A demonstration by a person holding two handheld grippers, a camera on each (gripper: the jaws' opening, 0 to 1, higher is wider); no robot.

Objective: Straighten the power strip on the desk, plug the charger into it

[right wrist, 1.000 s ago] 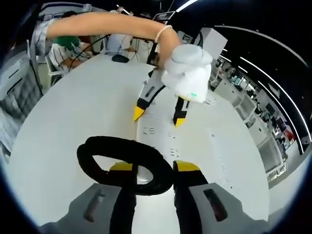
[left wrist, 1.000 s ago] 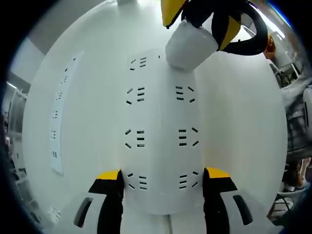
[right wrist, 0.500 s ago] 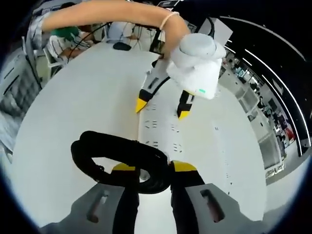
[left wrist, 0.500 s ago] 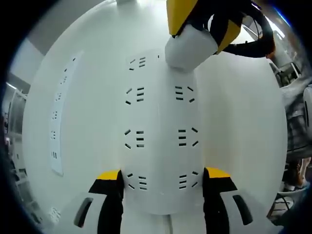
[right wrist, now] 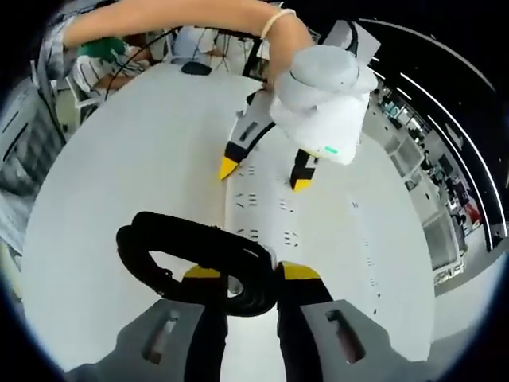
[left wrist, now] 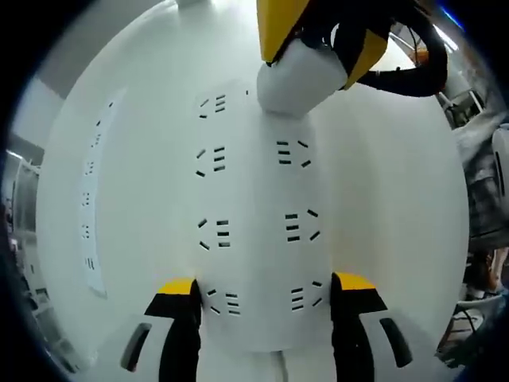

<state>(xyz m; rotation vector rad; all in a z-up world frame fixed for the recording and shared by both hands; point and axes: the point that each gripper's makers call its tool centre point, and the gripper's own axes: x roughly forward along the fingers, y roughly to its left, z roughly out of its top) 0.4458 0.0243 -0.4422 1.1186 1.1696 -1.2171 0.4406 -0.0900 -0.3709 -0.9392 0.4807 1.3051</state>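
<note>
A white power strip (left wrist: 254, 191) with two rows of sockets lies flat on the white desk (left wrist: 398, 199) and runs away from me. My left gripper (left wrist: 266, 286) grips its near end, one jaw on each long side. At the far end, my right gripper (left wrist: 318, 40) is shut on a white charger (left wrist: 296, 79), which rests over the last right-hand socket. The charger's black coiled cable (left wrist: 406, 72) hangs beside it. In the right gripper view, the cable (right wrist: 191, 255) covers my right gripper (right wrist: 250, 272), and the left gripper (right wrist: 264, 175) straddles the strip (right wrist: 262, 211).
A second white power strip (left wrist: 91, 207) lies along the desk's side, also visible in the right gripper view (right wrist: 366, 263). A person's bare arm (right wrist: 175, 24) reaches in holding the left gripper. Other people sit at the desk's far end (right wrist: 95, 68).
The right gripper and the charger have shifted slightly left over the strip's far end. The left gripper still holds the near end, and the strip has not turned.
</note>
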